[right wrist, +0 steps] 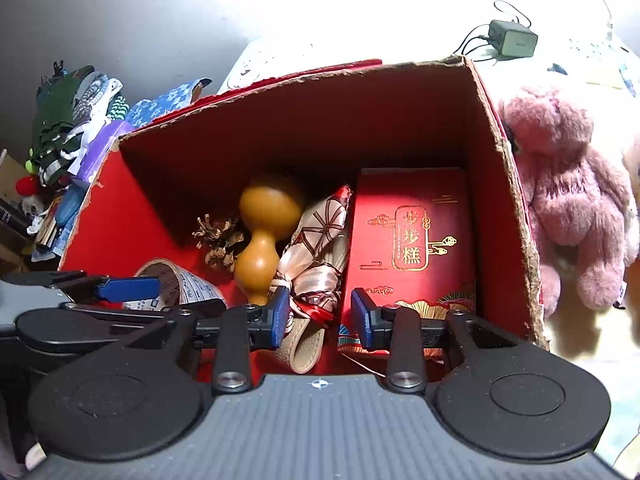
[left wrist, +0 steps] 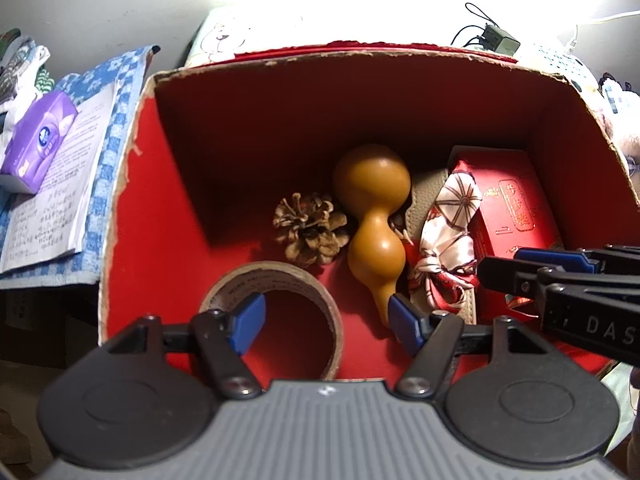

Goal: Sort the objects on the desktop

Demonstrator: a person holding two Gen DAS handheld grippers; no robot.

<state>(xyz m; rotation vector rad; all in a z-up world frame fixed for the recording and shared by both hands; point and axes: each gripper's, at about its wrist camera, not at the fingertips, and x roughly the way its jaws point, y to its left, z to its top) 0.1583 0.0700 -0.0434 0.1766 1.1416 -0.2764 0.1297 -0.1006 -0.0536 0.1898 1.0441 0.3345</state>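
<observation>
Blue-padded and spread wide, the left gripper (left wrist: 326,322) hangs empty over the tape roll (left wrist: 276,312) lying flat directly beneath it in the red box (left wrist: 160,184), the right gripper (right wrist: 320,316), likewise open and empty, standing farther off above the slipper (right wrist: 308,344), gourd (left wrist: 374,216) beyond.

Red box (right wrist: 516,184) and pink plush (right wrist: 576,200) (perhaps on bedding)

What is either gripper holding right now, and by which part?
Nothing. The left gripper is open above the tape roll, and the right gripper is open over the scarf and red gift box, pads touching neither.
</observation>
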